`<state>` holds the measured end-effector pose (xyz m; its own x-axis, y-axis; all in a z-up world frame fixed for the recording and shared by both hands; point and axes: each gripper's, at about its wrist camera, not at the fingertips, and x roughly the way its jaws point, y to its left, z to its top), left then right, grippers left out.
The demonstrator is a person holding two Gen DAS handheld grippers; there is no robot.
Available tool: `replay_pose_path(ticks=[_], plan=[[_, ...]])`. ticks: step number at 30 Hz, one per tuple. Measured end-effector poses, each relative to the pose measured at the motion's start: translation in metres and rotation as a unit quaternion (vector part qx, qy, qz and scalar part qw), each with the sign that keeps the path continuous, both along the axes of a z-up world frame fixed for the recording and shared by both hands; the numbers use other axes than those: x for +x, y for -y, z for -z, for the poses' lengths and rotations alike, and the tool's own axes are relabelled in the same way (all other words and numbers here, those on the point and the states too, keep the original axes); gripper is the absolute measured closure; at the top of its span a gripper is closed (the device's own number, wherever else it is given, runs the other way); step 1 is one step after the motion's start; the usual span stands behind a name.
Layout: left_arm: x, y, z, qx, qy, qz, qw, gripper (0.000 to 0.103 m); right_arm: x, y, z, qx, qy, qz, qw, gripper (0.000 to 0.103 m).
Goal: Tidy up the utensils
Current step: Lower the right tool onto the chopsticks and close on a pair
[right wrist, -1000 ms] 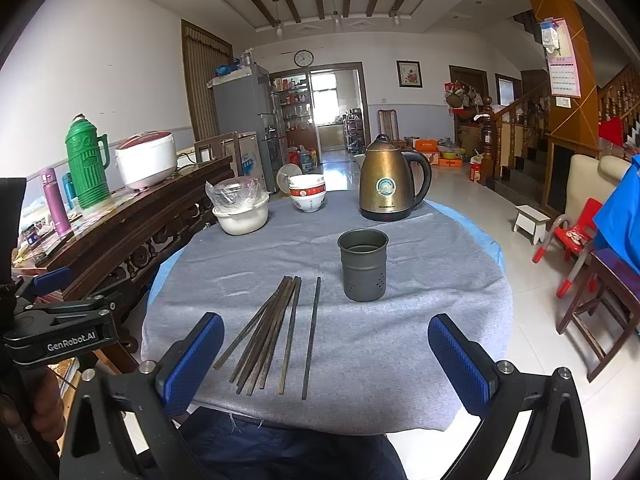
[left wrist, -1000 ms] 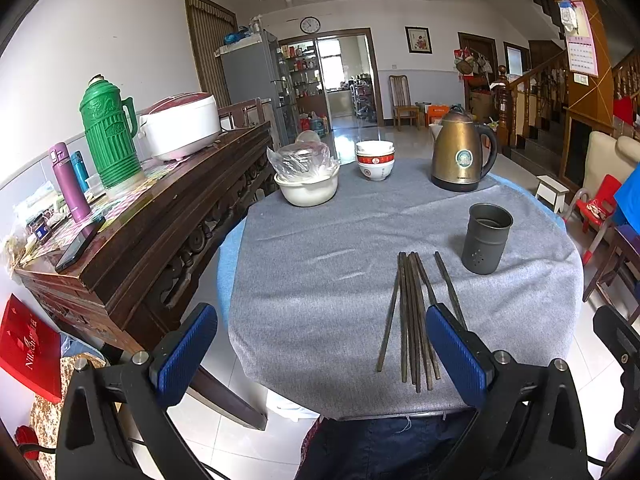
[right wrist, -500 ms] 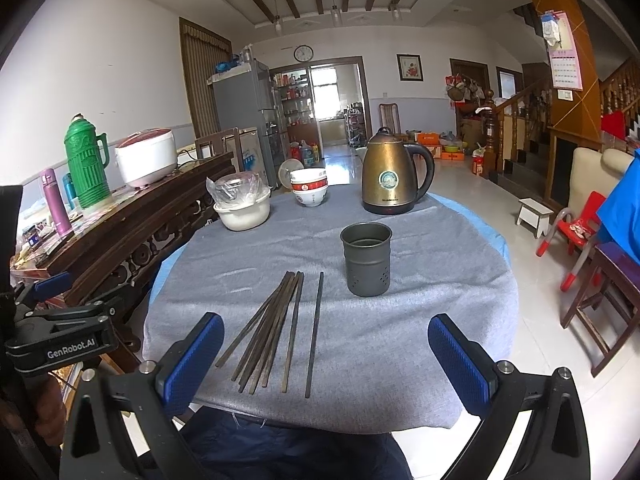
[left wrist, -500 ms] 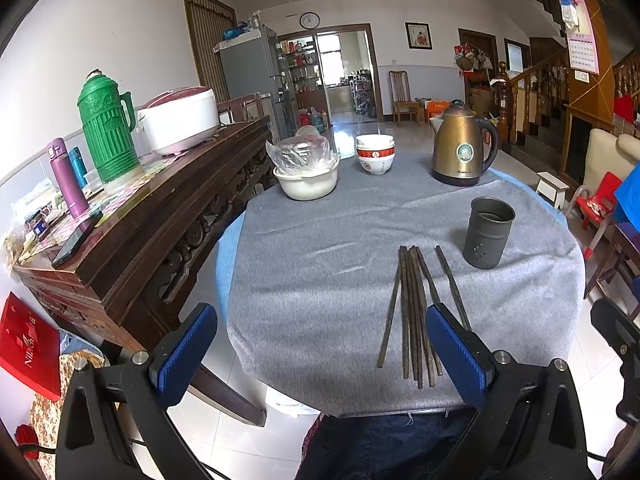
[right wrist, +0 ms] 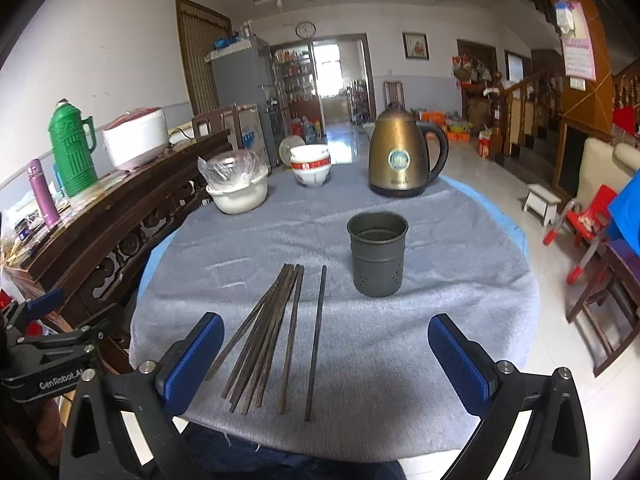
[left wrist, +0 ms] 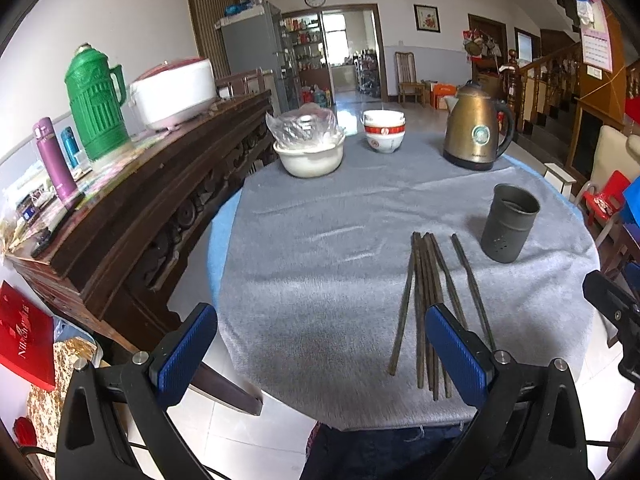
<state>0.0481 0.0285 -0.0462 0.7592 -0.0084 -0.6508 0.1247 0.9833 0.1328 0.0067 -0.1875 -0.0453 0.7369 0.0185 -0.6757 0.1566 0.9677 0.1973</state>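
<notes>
Several dark chopsticks [right wrist: 272, 332] lie in a loose bundle on the grey tablecloth, with one chopstick [right wrist: 316, 340] apart on the right. They also show in the left wrist view [left wrist: 428, 304]. A dark grey perforated metal holder [right wrist: 378, 254] stands upright beyond them, seen too in the left wrist view [left wrist: 508, 228]. My left gripper [left wrist: 320, 352] is open and empty at the table's near edge, left of the chopsticks. My right gripper [right wrist: 326, 360] is open and empty above the near ends of the chopsticks.
A gold kettle [right wrist: 402, 156], stacked red-banded bowls [right wrist: 311, 164] and a plastic-covered white bowl [right wrist: 238, 188] stand at the table's far side. A dark wooden sideboard [left wrist: 132, 204] with a green thermos [left wrist: 96, 104] and rice cooker [left wrist: 172, 94] runs along the left.
Both grippers have moved slightly forward and lower toward the table. The chopsticks and holder have not moved. Both stay open.
</notes>
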Motion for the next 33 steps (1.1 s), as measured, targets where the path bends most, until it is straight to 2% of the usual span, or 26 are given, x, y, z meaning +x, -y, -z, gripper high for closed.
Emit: replay_pose_path(ticks=[4,6,11,12,14,16,22,26,30,33], plan=[[0.029,0.002,0.015,-0.009,-0.034,0.01,0.9993,0.0,0.028,0.008,0.02,0.03,-0.029,0.0,0.999,0.0],[0.046,0.003,0.023,-0.016,-0.058,0.017,0.9981,0.0,0.043,0.013,0.031,0.051,-0.045,-0.001,0.998,0.005],[0.091,0.006,0.044,-0.048,-0.123,0.032,0.9907,0.001,0.09,0.015,0.06,0.087,-0.092,-0.01,0.992,0.034],[0.101,0.008,0.049,-0.054,-0.139,0.04,0.988,0.004,0.099,0.014,0.066,0.088,-0.101,-0.011,0.991,0.038],[0.118,0.013,0.058,-0.066,-0.167,0.057,0.9822,0.013,0.117,0.012,0.079,0.092,-0.123,-0.016,0.988,0.057],[0.136,0.02,0.07,-0.075,-0.197,0.07,0.9749,0.026,0.135,0.009,0.092,0.096,-0.146,-0.019,0.984,0.064],[0.175,0.039,0.099,-0.114,-0.272,0.113,0.949,0.054,0.173,0.001,0.115,0.064,-0.176,-0.019,0.982,0.068],[0.186,0.048,0.113,-0.124,-0.301,0.131,0.9365,0.059,0.193,0.0,0.131,0.048,-0.203,-0.011,0.978,0.07],[0.194,0.055,0.127,-0.124,-0.322,0.143,0.9277,0.059,0.205,-0.005,0.142,0.025,-0.226,-0.009,0.974,0.07],[0.197,0.06,0.127,-0.119,-0.316,0.155,0.9283,0.059,0.212,-0.009,0.151,0.01,-0.241,-0.01,0.97,0.071]])
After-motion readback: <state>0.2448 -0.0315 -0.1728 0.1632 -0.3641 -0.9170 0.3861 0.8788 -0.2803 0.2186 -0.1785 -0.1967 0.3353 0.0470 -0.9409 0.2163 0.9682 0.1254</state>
